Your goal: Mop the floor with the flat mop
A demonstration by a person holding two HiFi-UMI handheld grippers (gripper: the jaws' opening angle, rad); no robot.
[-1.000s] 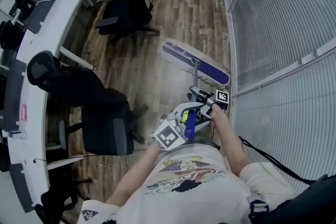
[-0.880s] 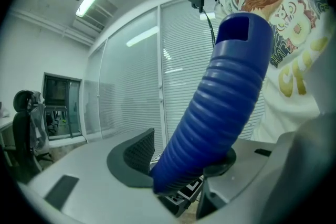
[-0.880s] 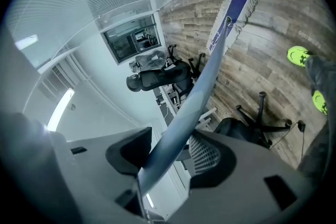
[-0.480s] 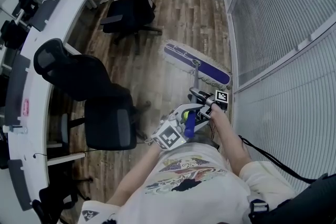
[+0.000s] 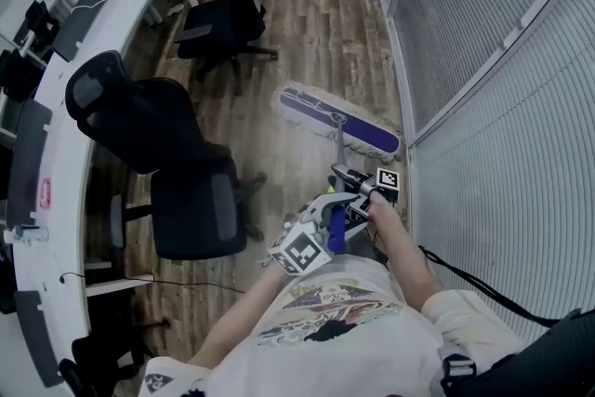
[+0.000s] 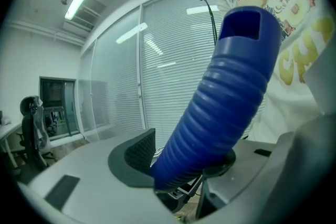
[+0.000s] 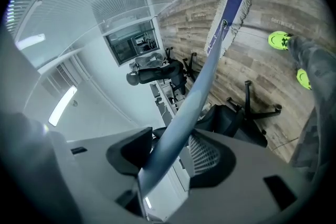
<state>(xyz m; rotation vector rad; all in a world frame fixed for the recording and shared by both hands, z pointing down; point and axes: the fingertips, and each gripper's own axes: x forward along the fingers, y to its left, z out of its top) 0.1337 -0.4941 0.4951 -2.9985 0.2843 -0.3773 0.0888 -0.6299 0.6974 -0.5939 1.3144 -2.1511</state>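
with left claw (image 6: 185, 166) and right claw (image 7: 167, 159) clamped on the mop handle (image 7: 205, 68), we should press the mop head (image 5: 339, 120) flat, skirting the chair (image 5: 177, 165).

Head and right gripper views share mop (image 5: 340, 122).

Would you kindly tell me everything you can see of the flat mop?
The flat mop has a long flat head, purple on top with a pale fringe, lying slantwise on the wooden floor near the glass wall. A grey metal pole rises from its middle toward the person. The right hand-held gripper clamps the pole; the left hand-held gripper clamps the blue ribbed grip at its upper end.
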